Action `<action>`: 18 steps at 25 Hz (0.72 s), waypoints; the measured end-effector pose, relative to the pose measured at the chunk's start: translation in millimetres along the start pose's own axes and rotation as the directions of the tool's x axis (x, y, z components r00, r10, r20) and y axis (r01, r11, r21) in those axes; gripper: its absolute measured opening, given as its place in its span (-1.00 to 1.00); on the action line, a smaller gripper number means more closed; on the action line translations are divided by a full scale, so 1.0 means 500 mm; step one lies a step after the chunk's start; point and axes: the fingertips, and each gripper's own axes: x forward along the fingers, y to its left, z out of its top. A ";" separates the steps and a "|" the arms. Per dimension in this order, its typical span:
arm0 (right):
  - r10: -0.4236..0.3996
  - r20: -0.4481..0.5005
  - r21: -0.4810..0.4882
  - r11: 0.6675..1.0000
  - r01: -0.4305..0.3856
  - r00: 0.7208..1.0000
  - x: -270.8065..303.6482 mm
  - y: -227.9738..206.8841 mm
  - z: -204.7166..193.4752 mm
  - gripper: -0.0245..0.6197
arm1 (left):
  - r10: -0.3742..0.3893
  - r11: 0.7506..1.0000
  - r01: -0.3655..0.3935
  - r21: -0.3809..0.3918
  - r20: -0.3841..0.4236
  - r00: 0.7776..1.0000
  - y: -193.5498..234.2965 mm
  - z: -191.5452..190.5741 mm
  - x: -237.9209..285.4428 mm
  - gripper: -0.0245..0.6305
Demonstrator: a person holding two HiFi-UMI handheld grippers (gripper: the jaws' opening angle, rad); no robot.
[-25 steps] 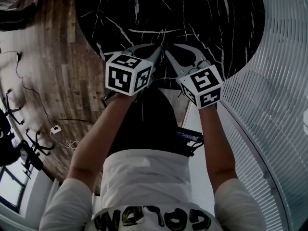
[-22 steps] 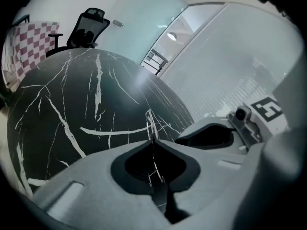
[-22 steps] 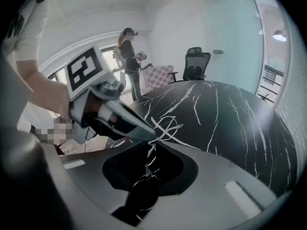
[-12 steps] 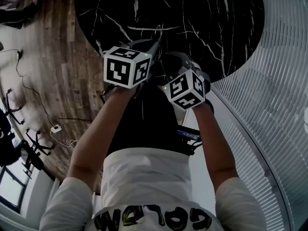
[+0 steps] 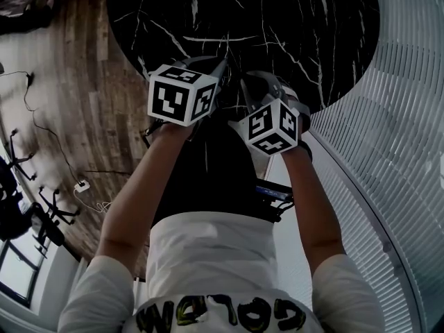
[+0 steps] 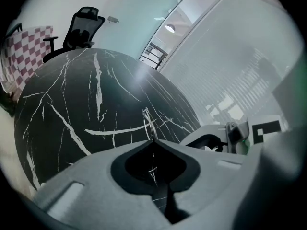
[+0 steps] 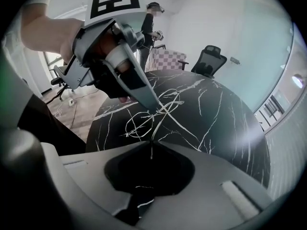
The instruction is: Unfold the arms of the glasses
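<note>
The glasses (image 7: pixel 146 119) are a thin wire frame held just over the black marble table (image 5: pixel 291 19). My left gripper (image 6: pixel 152 141) is shut on the frame, and a wire rim (image 6: pixel 148 122) sticks up from its closed tips. In the right gripper view the left gripper's fingertips (image 7: pixel 152 102) pinch the frame from above. My right gripper (image 7: pixel 151 146) has just been closing, and its jaws now meet on a thin arm of the glasses (image 7: pixel 152 135) that runs up to the frame. In the head view both grippers meet tip to tip near the table's front edge, left (image 5: pixel 225 66) and right (image 5: pixel 243 83).
The round table fills the far side. A black office chair (image 6: pixel 84 25) and a checkered panel (image 6: pixel 29 44) stand beyond it. A person (image 7: pixel 148 28) stands at the back. Wooden floor (image 5: pixel 76 68) lies to the left and a ribbed white wall (image 5: pixel 388 130) curves on the right.
The right gripper has rolled, sunk and drawn in toward the left gripper, and its jaws have closed. The left gripper has stayed where it was.
</note>
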 end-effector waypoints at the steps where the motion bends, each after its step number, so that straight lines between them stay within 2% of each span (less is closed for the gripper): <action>1: -0.005 -0.003 -0.002 1.000 0.005 1.000 -0.002 -0.004 -0.002 -0.88 | 0.000 1.000 0.000 0.004 -0.006 1.000 0.000 0.000 0.000 -0.90; 11: -0.081 -0.016 -0.021 0.997 0.081 0.997 -0.033 -0.059 -0.028 -0.89 | 0.025 0.994 -0.013 0.106 -0.108 0.994 0.001 -0.008 -0.012 -0.90; 18: -0.134 -0.037 -0.070 0.989 0.131 0.990 -0.040 -0.100 -0.051 -0.90 | -0.003 0.987 0.043 0.154 -0.247 0.969 -0.010 -0.038 -0.018 -0.89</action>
